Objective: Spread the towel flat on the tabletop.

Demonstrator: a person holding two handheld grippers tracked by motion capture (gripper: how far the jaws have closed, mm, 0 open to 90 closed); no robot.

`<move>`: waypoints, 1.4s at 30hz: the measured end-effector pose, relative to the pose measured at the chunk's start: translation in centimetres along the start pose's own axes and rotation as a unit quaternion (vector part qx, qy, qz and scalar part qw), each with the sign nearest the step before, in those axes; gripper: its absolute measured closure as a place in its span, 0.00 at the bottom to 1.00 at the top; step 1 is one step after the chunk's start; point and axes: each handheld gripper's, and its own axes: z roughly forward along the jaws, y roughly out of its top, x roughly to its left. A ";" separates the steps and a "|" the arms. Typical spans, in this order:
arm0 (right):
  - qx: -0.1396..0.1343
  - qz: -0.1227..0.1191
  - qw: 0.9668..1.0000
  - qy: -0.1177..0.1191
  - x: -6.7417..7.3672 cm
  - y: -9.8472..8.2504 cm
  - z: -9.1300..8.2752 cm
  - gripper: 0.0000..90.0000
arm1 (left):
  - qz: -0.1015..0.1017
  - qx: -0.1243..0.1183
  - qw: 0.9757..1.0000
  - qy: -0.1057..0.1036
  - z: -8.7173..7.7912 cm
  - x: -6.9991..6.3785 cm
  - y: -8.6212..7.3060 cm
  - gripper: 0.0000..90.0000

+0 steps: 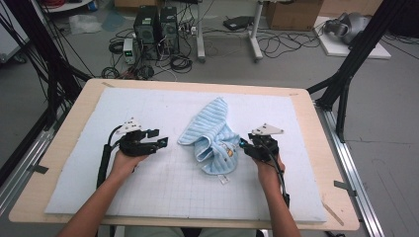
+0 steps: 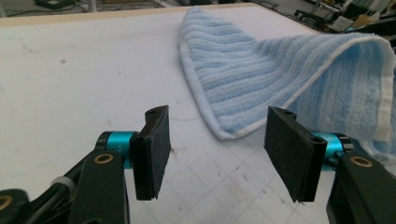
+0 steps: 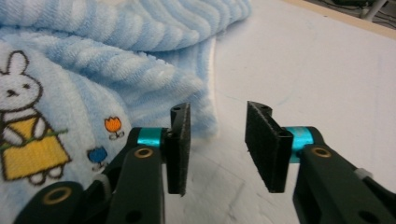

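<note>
Towel (image 1: 213, 136): crumpled, ribbed blue terrycloth.

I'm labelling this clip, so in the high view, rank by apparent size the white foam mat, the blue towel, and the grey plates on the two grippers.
1. white foam mat
2. blue towel
3. grey plates, left and right: they look alike, so unranked.
</note>
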 end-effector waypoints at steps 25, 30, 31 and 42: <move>-0.015 0.015 1.000 0.018 -1.4 -1.9 -2.5 0.63 | 0.036 0.132 0.987 0.088 7.6 -0.5 2.0 0.95; -0.012 0.016 1.000 0.022 -1.4 -1.9 -2.3 0.63 | 0.013 0.127 0.987 0.102 6.2 1.5 2.2 0.95; -0.012 0.016 1.000 0.022 -1.4 -1.9 -2.3 0.63 | 0.009 0.122 0.987 0.109 5.9 2.0 2.3 0.95; -0.002 0.006 0.999 0.041 -0.3 -1.7 -1.9 0.68 | -0.051 0.077 0.978 0.188 2.0 8.5 2.1 0.95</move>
